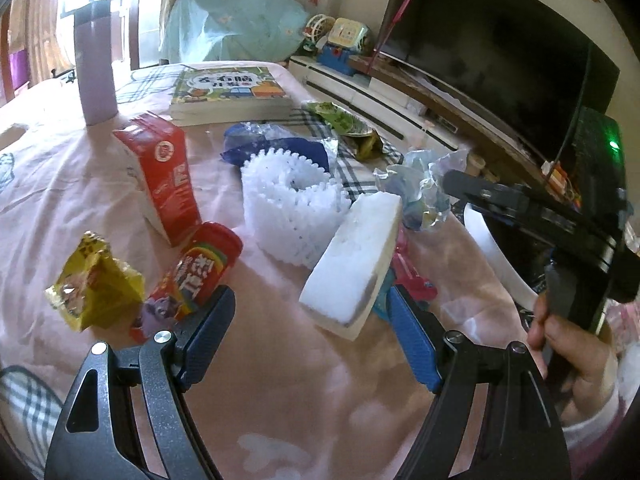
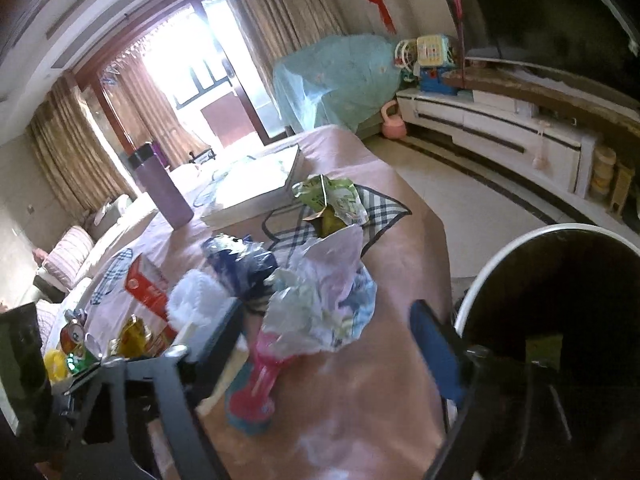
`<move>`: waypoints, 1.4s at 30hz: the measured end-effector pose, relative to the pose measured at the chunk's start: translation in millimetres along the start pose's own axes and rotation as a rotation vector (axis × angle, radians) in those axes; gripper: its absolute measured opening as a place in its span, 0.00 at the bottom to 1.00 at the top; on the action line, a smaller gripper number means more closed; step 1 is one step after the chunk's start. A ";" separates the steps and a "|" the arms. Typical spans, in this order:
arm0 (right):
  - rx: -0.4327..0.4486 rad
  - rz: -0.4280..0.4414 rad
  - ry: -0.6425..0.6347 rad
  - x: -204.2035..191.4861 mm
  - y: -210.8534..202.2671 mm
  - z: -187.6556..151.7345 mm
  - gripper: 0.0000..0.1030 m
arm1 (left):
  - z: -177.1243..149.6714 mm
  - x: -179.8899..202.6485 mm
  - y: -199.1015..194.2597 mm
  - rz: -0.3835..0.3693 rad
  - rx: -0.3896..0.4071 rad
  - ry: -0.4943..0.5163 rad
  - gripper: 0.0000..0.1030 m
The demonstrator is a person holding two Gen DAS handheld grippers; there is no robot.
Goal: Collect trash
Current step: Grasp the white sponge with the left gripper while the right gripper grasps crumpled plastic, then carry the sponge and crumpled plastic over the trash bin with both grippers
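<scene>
Trash scattered on the pink-clothed counter (image 1: 280, 380)

The left claw (image 1: 310, 320) is held released, nothing gripped; the white foam block (image 1: 352, 264) lies just ahead between its fingers. The right claw (image 2: 332, 344), blurred, seems released above the crumpled plastic wrapper (image 2: 324, 300), beside the black bin (image 2: 560, 320).

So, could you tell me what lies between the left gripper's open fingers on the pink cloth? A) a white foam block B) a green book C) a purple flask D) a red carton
A: the white foam block lies between the open left gripper fingers, unpinched.
</scene>
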State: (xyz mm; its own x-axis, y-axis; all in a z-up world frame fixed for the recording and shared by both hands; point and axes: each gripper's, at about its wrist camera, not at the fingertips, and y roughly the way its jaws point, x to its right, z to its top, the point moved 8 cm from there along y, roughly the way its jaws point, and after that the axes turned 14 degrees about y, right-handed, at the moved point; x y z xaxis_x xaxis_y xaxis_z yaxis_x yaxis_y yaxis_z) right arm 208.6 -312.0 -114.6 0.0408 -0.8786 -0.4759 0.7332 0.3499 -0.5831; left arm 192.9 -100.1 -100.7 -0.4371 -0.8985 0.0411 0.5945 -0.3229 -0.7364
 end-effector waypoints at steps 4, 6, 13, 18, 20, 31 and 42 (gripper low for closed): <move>-0.040 -0.012 -0.008 3.0 18.3 -2.0 0.32 | -0.6 12.2 7.0 -0.049 -0.016 0.034 0.34; -0.037 -0.016 -0.010 4.1 17.7 -3.4 0.11 | -0.4 18.3 6.4 -0.062 -0.013 0.051 0.32; 0.020 0.023 -0.008 1.7 -20.0 -4.3 0.04 | 9.8 38.3 -15.2 -0.094 0.047 0.082 0.31; 0.077 0.040 0.029 10.0 -58.5 -7.6 0.04 | 13.9 49.5 -23.3 -0.112 0.064 0.090 0.31; 0.094 0.041 0.048 16.6 -73.3 -10.2 0.04 | 14.5 54.7 -23.5 -0.119 0.065 0.093 0.31; 0.181 -0.067 0.147 75.6 -125.9 -19.2 0.04 | 26.5 105.4 -27.9 -0.160 0.077 0.159 0.31; 0.229 -0.117 0.194 112.2 -146.5 -11.9 0.04 | 47.8 157.1 -15.7 -0.183 0.073 0.246 0.31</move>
State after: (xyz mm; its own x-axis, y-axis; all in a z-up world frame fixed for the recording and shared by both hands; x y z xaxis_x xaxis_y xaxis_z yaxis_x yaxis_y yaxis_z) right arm 97.7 -458.0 -90.4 -0.1670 -0.8222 -0.5441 0.8599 0.1486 -0.4884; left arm 147.1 -250.4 -50.4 -0.6865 -0.7271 -0.0027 0.5336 -0.5013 -0.6812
